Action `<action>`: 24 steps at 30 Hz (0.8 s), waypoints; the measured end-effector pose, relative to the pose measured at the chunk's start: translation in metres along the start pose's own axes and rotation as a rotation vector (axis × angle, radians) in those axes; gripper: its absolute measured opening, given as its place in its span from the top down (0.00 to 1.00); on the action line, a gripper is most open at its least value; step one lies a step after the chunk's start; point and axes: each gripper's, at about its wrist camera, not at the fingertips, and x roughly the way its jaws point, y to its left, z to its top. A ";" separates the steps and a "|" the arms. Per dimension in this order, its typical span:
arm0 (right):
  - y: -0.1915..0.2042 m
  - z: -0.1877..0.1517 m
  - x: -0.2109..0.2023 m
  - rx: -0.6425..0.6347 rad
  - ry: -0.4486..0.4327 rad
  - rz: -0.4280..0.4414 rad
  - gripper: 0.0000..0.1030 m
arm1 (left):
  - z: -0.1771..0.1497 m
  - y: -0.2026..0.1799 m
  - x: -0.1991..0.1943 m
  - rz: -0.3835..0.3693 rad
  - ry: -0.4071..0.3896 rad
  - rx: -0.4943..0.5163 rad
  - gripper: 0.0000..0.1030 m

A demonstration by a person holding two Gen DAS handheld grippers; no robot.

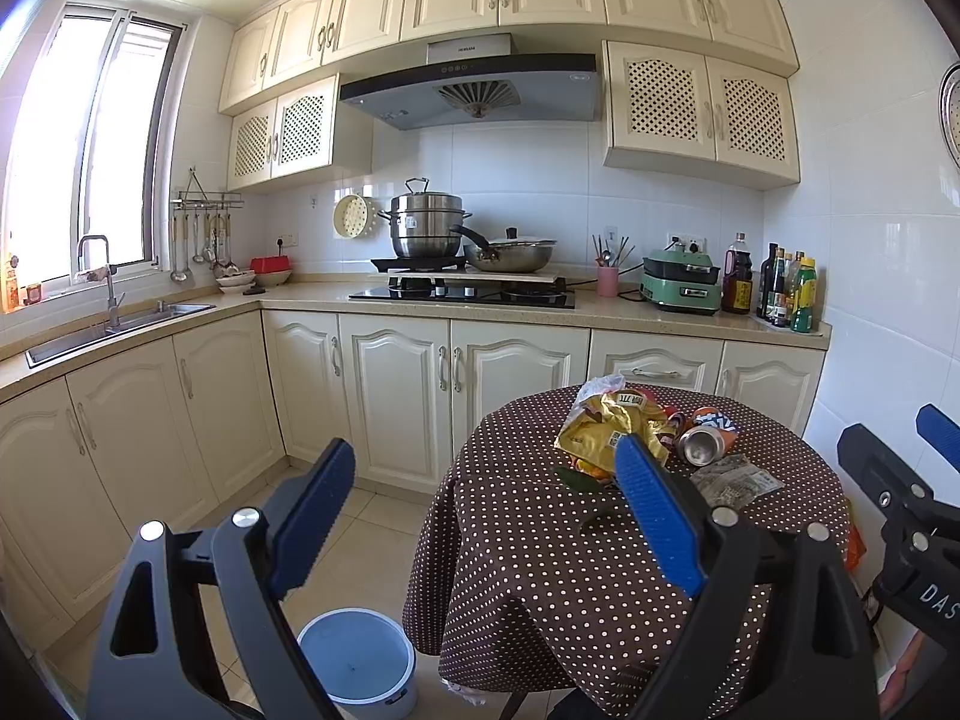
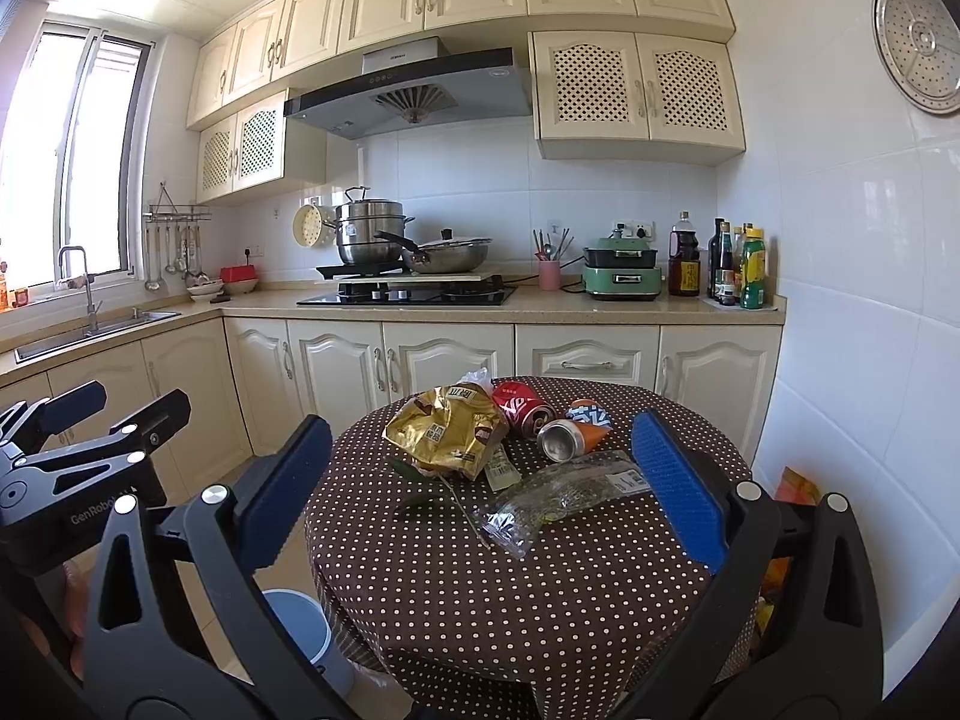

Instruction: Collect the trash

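Note:
Trash lies on a round table with a brown polka-dot cloth (image 2: 540, 588): a crumpled gold snack bag (image 2: 447, 435), a red can (image 2: 521, 409), an orange can (image 2: 573, 429) on its side, a clear plastic wrapper (image 2: 558, 495) and a green leaf with stem (image 2: 420, 489). A blue bin (image 1: 357, 657) stands on the floor left of the table. My left gripper (image 1: 486, 510) is open and empty, held above the table's left edge. My right gripper (image 2: 480, 486) is open and empty, held above the table's near side. The bag (image 1: 606, 426) and orange can (image 1: 708, 438) also show in the left wrist view.
Cream kitchen cabinets (image 2: 390, 372) run behind the table, with a stove, pots, a green cooker (image 2: 624, 276) and bottles (image 2: 744, 267) on the counter. A sink (image 1: 120, 324) is at the left under the window. A tiled wall (image 2: 852, 360) stands close on the table's right.

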 end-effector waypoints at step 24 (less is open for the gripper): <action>-0.008 -0.002 0.001 0.014 0.018 -0.012 0.05 | -0.003 -0.006 0.001 -0.002 0.010 0.010 0.16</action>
